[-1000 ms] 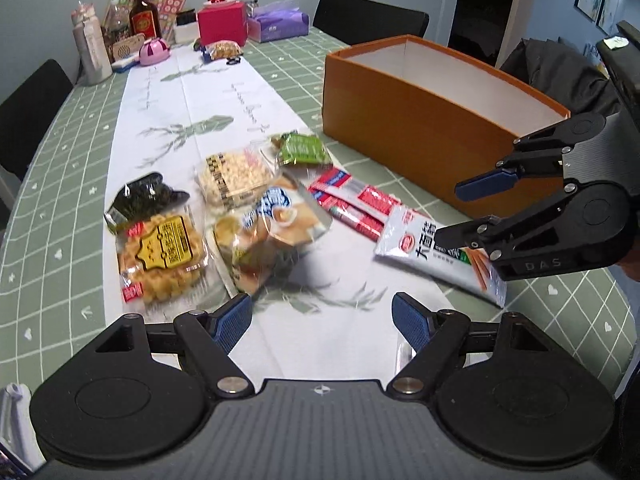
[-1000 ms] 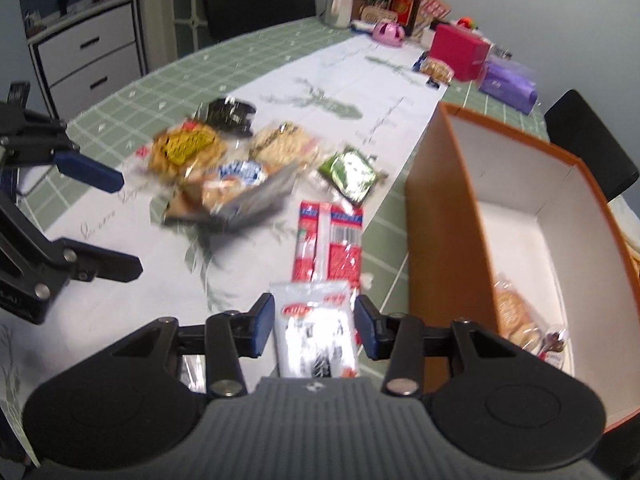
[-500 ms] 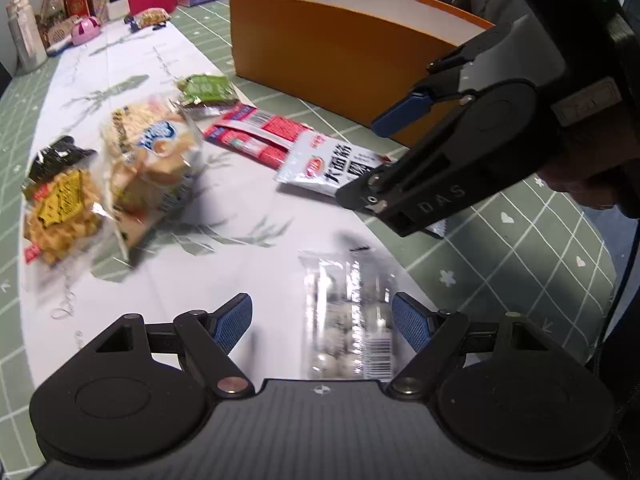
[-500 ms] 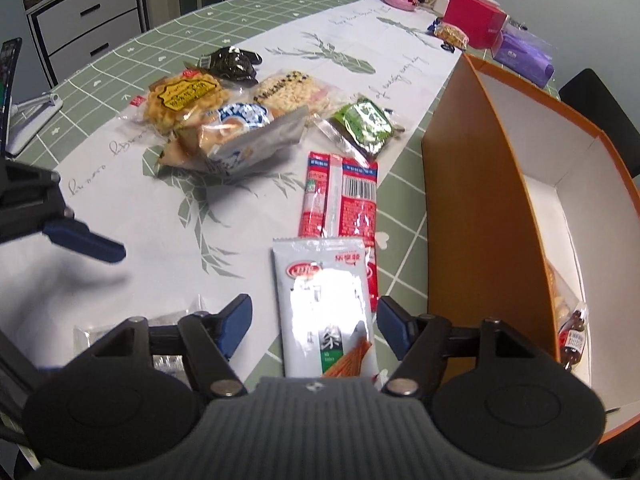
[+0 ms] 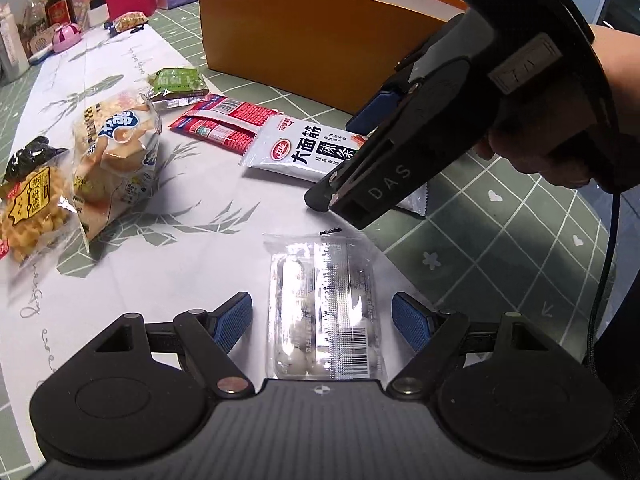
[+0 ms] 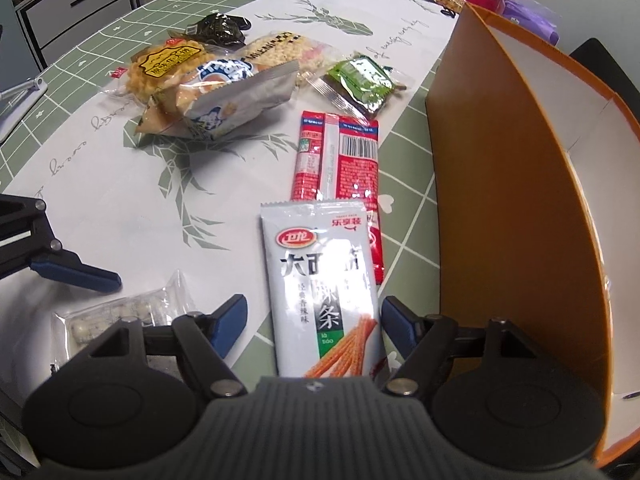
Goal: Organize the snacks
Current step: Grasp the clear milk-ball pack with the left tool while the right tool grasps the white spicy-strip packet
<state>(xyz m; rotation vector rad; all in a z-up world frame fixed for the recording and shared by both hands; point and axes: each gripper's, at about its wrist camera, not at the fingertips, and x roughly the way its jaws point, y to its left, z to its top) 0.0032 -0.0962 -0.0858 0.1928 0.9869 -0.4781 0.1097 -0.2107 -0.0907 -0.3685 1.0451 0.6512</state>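
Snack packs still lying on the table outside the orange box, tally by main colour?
White/silver: 2 (spicy strip pack, bread bag)
Clear: 2 (white candy pack, rice puff pack)
Yellow: 1
Red: 1
Green: 1
Black: 1
Total: 8

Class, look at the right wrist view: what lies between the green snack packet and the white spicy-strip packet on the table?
The red snack packet lies between the green snack packet and the white spicy-strip packet, its near end tucked under the white one. The right wrist view shows this.
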